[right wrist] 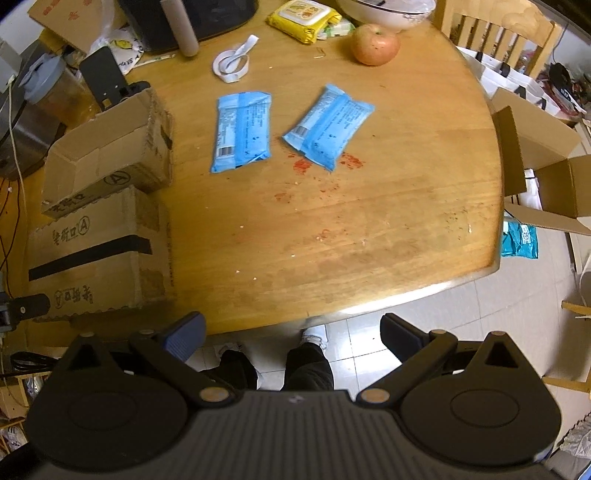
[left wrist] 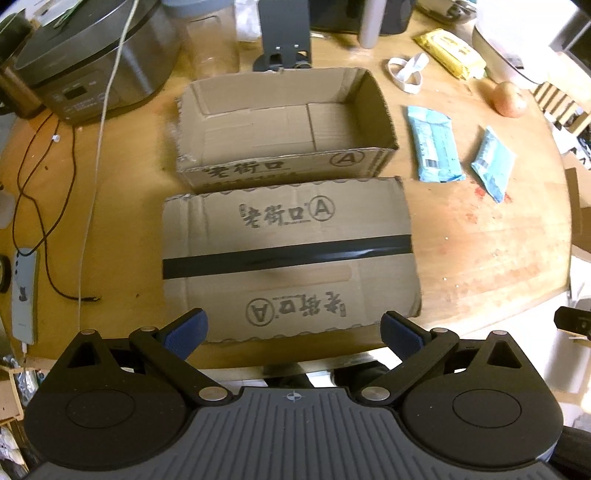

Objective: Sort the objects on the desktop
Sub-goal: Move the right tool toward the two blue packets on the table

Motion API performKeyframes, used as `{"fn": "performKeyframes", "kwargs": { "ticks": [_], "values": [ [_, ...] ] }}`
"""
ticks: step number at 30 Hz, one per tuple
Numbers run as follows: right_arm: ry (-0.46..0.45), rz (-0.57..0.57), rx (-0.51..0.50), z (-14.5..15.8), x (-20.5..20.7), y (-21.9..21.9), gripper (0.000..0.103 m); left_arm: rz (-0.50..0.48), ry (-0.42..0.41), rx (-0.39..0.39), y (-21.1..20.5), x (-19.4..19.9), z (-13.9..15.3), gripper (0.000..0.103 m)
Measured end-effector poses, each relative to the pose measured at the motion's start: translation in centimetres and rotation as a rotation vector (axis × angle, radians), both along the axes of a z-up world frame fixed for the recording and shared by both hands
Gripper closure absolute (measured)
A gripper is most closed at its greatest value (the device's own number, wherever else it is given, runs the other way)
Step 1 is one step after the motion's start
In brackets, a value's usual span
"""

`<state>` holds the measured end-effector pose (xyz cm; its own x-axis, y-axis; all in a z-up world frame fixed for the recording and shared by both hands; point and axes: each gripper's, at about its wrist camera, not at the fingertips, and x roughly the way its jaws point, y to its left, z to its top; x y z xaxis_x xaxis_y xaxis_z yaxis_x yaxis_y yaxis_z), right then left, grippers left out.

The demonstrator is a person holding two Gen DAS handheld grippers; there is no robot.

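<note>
Step in hand: cannot be settled. The open box shows a bare inside and the two blue packets lie flat on the counter, well apart from the box. This fits a sorting that waits to put them in, and also one that took them out.
Closed box: the taped box stands just in front of the open one, touching it.
Other things: an apple, a white strap and a yellow pack lie at the far side.
Next move: any grasp of a packet needs a low, flat approach, I think, because they are thin.
Left tongs: spread, holding nothing, hovering over the near edge of the taped box.
Right tongs: spread, holding nothing, at the near edge of the counter, pointing toward the packets.
</note>
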<state>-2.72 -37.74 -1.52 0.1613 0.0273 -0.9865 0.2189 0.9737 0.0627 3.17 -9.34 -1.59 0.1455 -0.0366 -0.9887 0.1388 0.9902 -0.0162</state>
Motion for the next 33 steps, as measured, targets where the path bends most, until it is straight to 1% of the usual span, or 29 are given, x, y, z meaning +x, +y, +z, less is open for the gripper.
{"fn": "performKeyframes", "kwargs": {
  "ticks": [21,33],
  "values": [
    [0.001,-0.093,-0.014,0.0,-1.4,-3.6,0.0,-0.127,0.0,-0.006,-5.3,1.2,-0.3,0.0],
    [0.0,-0.108,-0.017,-0.1,-1.4,-4.2,0.0,-0.16,0.002,0.0,-6.5,1.4,-0.4,0.0]
  ]
}}
